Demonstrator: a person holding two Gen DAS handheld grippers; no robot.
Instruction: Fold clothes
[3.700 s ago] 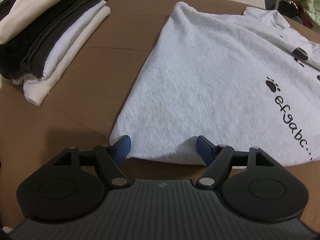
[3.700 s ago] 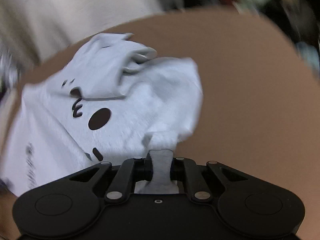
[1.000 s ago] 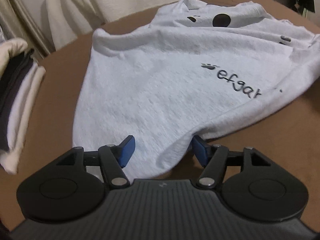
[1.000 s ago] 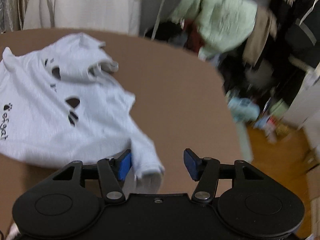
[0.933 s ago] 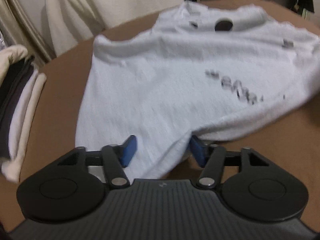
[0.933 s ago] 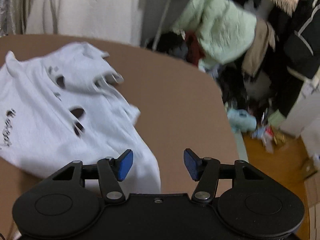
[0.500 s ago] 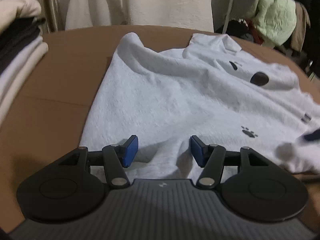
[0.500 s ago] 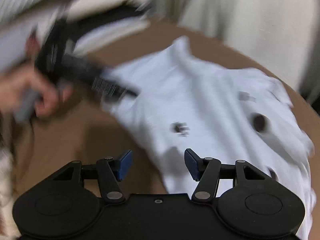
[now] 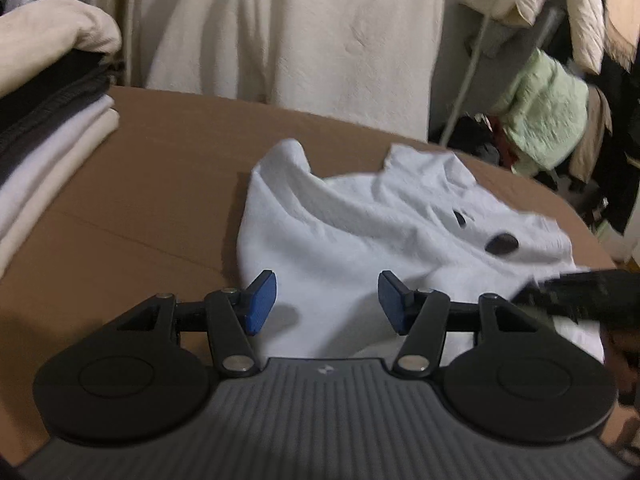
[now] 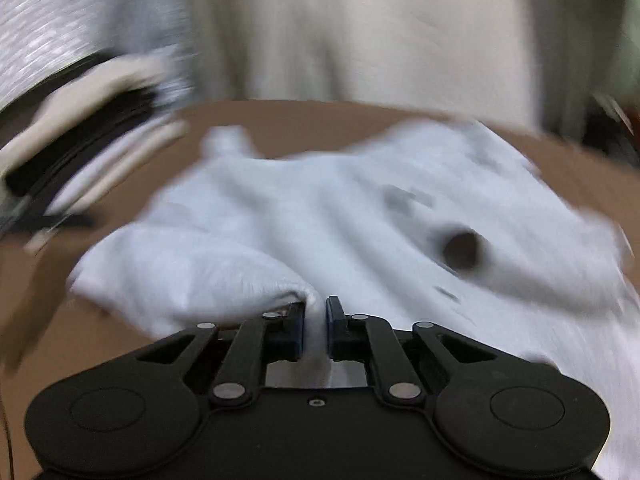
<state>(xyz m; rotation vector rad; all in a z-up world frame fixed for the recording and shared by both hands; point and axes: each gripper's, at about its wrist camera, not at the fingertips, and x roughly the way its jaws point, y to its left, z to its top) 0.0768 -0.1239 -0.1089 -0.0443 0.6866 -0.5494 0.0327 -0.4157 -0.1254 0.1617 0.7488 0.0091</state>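
White T-shirt (image 9: 360,248) lies rumpled across the middle of the brown surface (image 9: 152,184), filling the centre and right of the left wrist frame; its fabric is bunched into ridges, with a peak of cloth standing up at its upper left and small dark printed marks toward the right. In the right wrist frame the same shirt (image 10: 304,216) spreads across the centre, blurred, with a round dark spot on its right half. Behind the surface, pale cream fabric (image 9: 296,32) hangs along the top of both frames. A stack of folded clothes (image 9: 48,92), cream, black, grey and white layers, sits at the left edge of the left wrist frame, well apart from the shirt. A green quilted garment (image 9: 548,120) hangs in the upper right. The left gripper (image 9: 324,300) hovers at the shirt's near edge, its blue fingers (image 9: 260,300) spread apart with nothing pinched. The right gripper (image 10: 316,328) is closing its fingers on a raised fold at the shirt's near edge, cloth pinched between them.
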